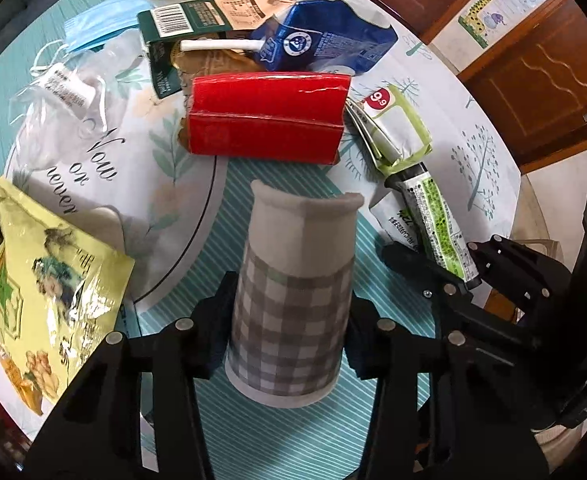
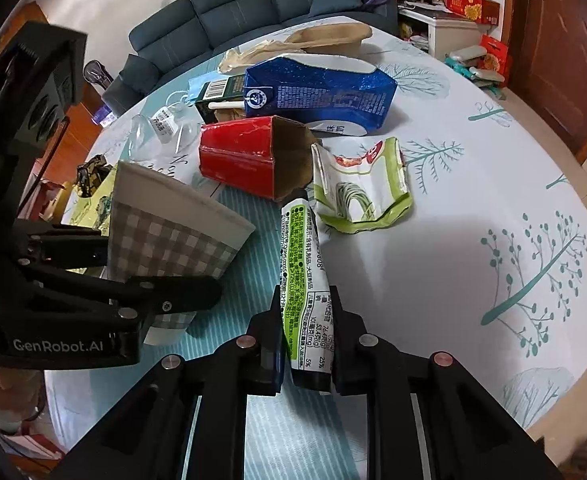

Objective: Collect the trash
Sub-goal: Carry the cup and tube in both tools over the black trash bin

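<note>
My left gripper (image 1: 289, 312) is shut on a grey checked paper cup (image 1: 293, 300), squeezed flat at its rim; the cup also shows in the right wrist view (image 2: 165, 232), held by the left gripper (image 2: 161, 280). My right gripper (image 2: 305, 320) is shut on a green and white snack wrapper (image 2: 303, 264); the wrapper (image 1: 441, 224) and the right gripper (image 1: 445, 272) also show at the right of the left wrist view. Both are held just above the round table (image 2: 473, 208).
On the table lie a red carton (image 1: 267, 118), a blue milk carton (image 1: 325, 40), a dark green box (image 1: 181, 28), a face mask (image 1: 101, 20), a clear plastic bag (image 1: 73, 96), a yellow snack bag (image 1: 41, 284) and a green wrapper (image 2: 361, 188). A sofa (image 2: 253, 4) stands behind.
</note>
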Available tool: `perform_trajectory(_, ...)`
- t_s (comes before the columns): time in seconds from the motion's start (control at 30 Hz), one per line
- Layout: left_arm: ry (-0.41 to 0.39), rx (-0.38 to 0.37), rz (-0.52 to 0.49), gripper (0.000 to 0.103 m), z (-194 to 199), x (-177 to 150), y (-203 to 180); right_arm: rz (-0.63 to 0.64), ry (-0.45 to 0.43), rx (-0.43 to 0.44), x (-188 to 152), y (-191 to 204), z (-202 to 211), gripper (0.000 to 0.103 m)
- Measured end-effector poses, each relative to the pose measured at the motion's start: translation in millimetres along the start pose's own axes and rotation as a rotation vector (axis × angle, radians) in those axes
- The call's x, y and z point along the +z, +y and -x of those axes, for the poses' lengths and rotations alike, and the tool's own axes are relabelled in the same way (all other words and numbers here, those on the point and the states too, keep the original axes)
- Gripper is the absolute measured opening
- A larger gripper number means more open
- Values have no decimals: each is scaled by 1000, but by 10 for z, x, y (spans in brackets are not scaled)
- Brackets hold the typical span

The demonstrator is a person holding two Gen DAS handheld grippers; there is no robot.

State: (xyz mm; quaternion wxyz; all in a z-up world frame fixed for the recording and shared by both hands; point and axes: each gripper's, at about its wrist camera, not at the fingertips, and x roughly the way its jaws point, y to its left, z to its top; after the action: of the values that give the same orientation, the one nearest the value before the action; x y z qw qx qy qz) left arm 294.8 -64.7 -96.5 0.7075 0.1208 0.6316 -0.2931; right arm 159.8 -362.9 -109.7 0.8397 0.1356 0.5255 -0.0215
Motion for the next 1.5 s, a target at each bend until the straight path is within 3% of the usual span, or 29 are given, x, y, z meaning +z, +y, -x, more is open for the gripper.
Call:
perform_trajectory(0.33, -79, 10, 5, 41, 360, -298, -67, 1, -44, 48, -90, 33, 295, 17)
perform_trajectory(0.7, -135, -53, -9, 41, 950, -771, -115, 27, -113, 114, -407, -19, 910, 17)
perform_trajectory(1.2, -178, -175, -98, 41, 1071, -1357, -884, 7, -177, 111, -1448, -343, 1880, 17)
perform_trajectory(1.5, -197, -192, -197, 41, 970, -1684, -1389, -84, -126, 53, -1975, -713, 1963, 17)
